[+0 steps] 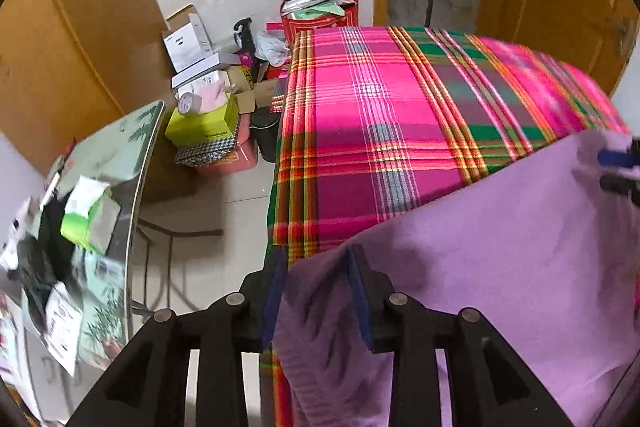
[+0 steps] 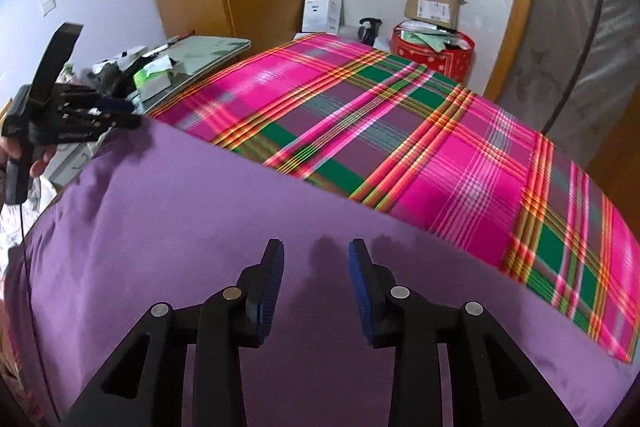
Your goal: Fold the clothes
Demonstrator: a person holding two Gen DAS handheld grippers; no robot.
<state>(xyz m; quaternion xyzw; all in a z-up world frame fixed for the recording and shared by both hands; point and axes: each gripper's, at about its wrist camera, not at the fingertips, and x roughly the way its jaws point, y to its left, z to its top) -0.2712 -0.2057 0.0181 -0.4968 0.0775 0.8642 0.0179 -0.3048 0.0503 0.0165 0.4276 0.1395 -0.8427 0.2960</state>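
Purple cloth (image 2: 208, 227) stretches sideways between both tongs.

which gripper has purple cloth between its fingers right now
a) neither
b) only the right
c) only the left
c) In the left wrist view the purple garment bunches between the left gripper pads; in the right wrist view the right gripper hangs open over flat cloth with nothing between its pads.
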